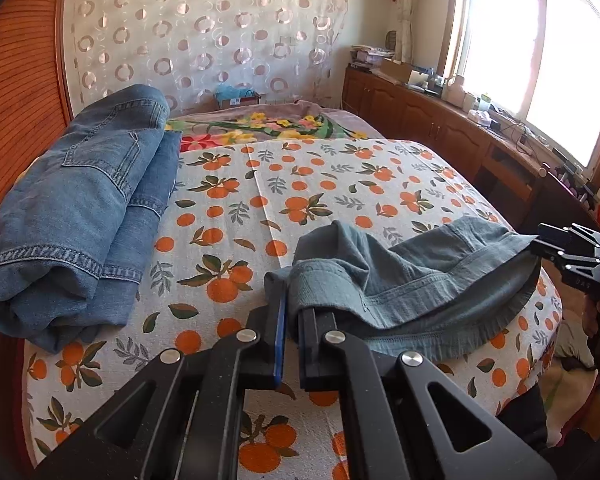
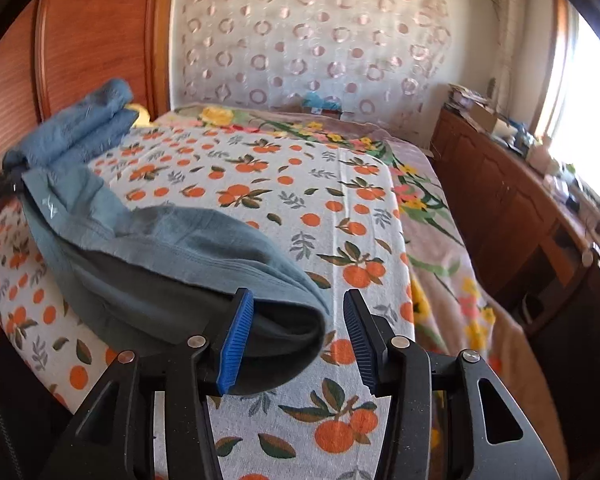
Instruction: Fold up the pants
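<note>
Grey-green pants (image 1: 420, 276) lie bunched on the orange-print bed sheet (image 1: 300, 184), stretched between both grippers. In the left wrist view my left gripper (image 1: 292, 304) is shut on one end of the fabric, which covers the right fingertip. In the right wrist view my right gripper (image 2: 298, 296) stands open. The other end of the pants (image 2: 160, 256) lies between its jaws against the left blue pad (image 2: 236, 340), and the right pad is clear of it. The right gripper (image 1: 556, 248) also shows at the far right, the left gripper (image 2: 4, 184) at the far left.
Folded blue jeans (image 1: 80, 208) lie on the bed's left side by the wooden headboard (image 1: 16, 80). A floral blanket (image 1: 268, 124) covers the far part. A wooden cabinet (image 1: 440, 120) with clutter runs under the window on the right.
</note>
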Action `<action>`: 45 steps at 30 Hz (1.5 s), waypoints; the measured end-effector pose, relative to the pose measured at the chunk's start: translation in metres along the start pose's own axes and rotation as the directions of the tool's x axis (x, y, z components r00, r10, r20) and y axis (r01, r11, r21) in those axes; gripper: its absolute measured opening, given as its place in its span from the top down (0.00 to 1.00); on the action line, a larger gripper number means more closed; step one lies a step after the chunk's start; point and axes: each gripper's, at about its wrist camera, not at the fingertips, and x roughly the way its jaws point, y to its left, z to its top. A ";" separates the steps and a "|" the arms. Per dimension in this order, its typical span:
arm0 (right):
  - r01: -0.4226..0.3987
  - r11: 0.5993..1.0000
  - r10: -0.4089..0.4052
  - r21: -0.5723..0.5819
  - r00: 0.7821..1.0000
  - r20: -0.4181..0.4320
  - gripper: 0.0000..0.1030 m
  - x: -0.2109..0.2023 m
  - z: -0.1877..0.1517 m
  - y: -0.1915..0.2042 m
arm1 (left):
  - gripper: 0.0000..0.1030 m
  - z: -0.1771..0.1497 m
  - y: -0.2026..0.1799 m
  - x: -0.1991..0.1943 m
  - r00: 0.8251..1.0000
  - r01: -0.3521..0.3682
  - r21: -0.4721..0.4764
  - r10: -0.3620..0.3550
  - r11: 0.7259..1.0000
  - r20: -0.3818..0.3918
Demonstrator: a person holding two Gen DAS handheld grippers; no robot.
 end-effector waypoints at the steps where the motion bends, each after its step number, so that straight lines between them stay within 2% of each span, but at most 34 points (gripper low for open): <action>1: -0.003 1.000 0.002 -0.029 1.000 -0.013 0.53 0.005 0.003 0.005 | 0.96 0.000 0.000 0.000 1.000 0.001 0.000 -0.001 1.000 0.000; 5: -0.012 0.992 0.003 -0.124 0.997 -0.076 0.53 0.020 0.009 0.018 | 0.96 0.000 -0.001 0.000 1.000 0.003 0.001 -0.003 1.000 0.002; 9: -0.021 0.988 0.007 -0.155 0.996 -0.094 0.53 0.021 0.014 0.017 | 0.96 0.000 -0.001 0.000 1.000 0.002 0.000 -0.002 1.000 0.001; 15: -0.045 0.985 0.030 -0.166 0.995 -0.091 0.51 0.011 0.015 0.017 | 0.96 -0.001 -0.001 0.002 1.000 0.006 -0.006 -0.006 1.000 -0.007; 26: -0.103 0.971 0.087 -0.216 0.993 -0.084 0.50 0.019 0.026 0.037 | 0.96 -0.002 -0.003 0.003 1.000 0.013 -0.005 -0.013 1.000 -0.008; 29: -0.093 0.972 0.075 -0.215 0.993 -0.091 0.51 0.024 0.026 0.039 | 0.96 -0.003 -0.002 0.004 1.000 0.014 -0.009 -0.014 1.000 -0.012; 30: -0.090 0.975 0.071 -0.204 0.993 -0.096 0.54 0.026 0.026 0.037 | 0.96 -0.004 -0.002 0.004 1.000 0.015 -0.010 -0.016 1.000 -0.013; 31: -0.079 0.978 0.062 -0.192 0.994 -0.094 0.63 0.028 0.026 0.034 | 0.96 -0.004 -0.002 0.005 1.000 0.017 -0.011 -0.017 1.000 -0.014; 32: -0.072 0.980 0.055 -0.183 0.994 -0.094 0.81 0.030 0.028 0.031 | 0.96 -0.005 -0.002 0.004 1.000 0.018 -0.010 -0.019 1.000 -0.015; 33: -0.062 0.983 0.048 -0.171 0.995 -0.083 0.93 0.030 0.029 0.028 | 0.96 -0.006 -0.002 0.005 1.000 0.020 -0.010 -0.020 1.000 -0.016; 35: -0.032 0.990 0.028 -0.139 0.999 -0.035 0.97 0.022 0.032 0.020 | 0.93 -0.007 -0.001 0.004 0.999 0.025 -0.014 -0.025 1.000 -0.021; 40: 0.036 0.998 -0.032 -0.042 0.995 0.094 0.98 -0.006 0.041 -0.002 | 0.86 -0.011 -0.003 0.007 0.999 0.041 -0.012 -0.041 0.999 -0.035; 45: 0.084 0.996 -0.086 0.016 0.985 0.152 0.98 -0.020 0.043 -0.013 | 0.84 -0.020 -0.009 0.016 0.997 0.033 0.005 -0.033 0.999 -0.069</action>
